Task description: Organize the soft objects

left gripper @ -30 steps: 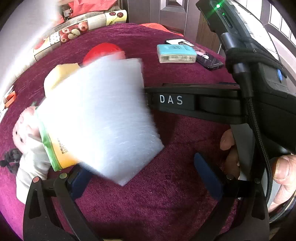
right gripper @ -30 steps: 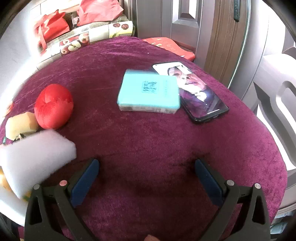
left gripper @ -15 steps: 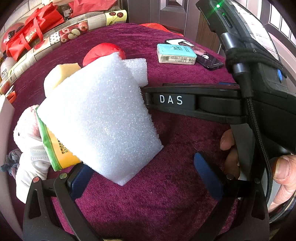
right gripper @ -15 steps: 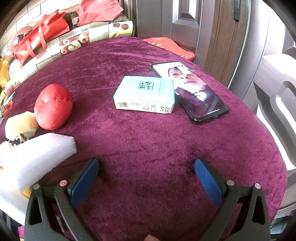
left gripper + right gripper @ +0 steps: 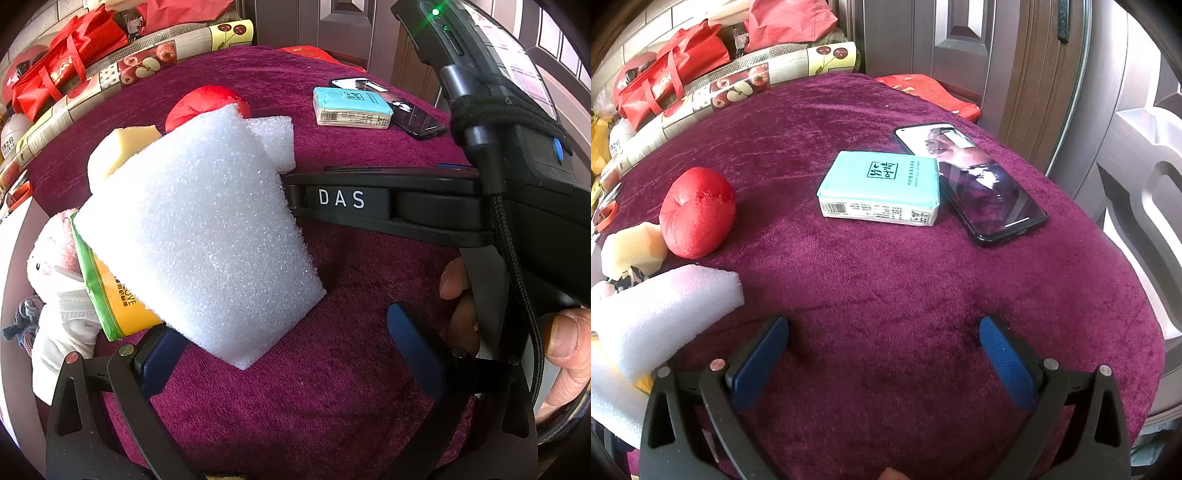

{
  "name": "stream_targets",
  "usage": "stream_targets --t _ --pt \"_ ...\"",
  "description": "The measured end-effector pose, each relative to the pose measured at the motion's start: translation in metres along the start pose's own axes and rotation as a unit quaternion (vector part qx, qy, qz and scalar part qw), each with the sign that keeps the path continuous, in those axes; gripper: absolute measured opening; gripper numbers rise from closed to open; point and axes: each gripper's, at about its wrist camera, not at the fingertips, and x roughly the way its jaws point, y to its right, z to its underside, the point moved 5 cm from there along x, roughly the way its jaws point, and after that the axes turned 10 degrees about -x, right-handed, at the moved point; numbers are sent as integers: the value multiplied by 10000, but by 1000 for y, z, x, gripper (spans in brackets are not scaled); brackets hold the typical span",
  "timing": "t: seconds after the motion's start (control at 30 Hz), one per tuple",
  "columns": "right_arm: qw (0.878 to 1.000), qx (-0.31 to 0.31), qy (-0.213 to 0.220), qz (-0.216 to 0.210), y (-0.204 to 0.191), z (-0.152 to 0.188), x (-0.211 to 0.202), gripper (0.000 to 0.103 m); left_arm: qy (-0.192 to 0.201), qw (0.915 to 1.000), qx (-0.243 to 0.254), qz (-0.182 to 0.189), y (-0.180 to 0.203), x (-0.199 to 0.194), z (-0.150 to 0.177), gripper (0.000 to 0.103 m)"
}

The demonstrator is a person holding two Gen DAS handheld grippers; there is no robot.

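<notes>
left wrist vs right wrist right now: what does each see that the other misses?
Only left wrist: the yellow-green packet, a white-pink plush toy beside it, and the right hand-held gripper's body, which reads DAS, with a hand on it. Only right wrist: nothing of note. Both: white foam block, red plush ball, yellow sponge, teal tissue pack, phone.

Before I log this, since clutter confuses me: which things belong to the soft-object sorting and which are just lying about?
Job: foam block, red plush ball, yellow sponge, tissue pack, plush toy.
Lying about: phone, red bags.
</notes>
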Motion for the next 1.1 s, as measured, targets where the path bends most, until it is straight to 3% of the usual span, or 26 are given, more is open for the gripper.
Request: stream_targets --t 0.87,1.0,1.1 --pt "10000 4 6 1 0 0 0 103 -1 10000 1 25 2 0 0 102" --pt "9994 216 120 -249 6 0 -3 103 24 9988 -151 456 4 -25 10 102" --pt "9956 588 276 -683 20 1 -10 103 332 9905 -556 1213 -11 -68 7 103"
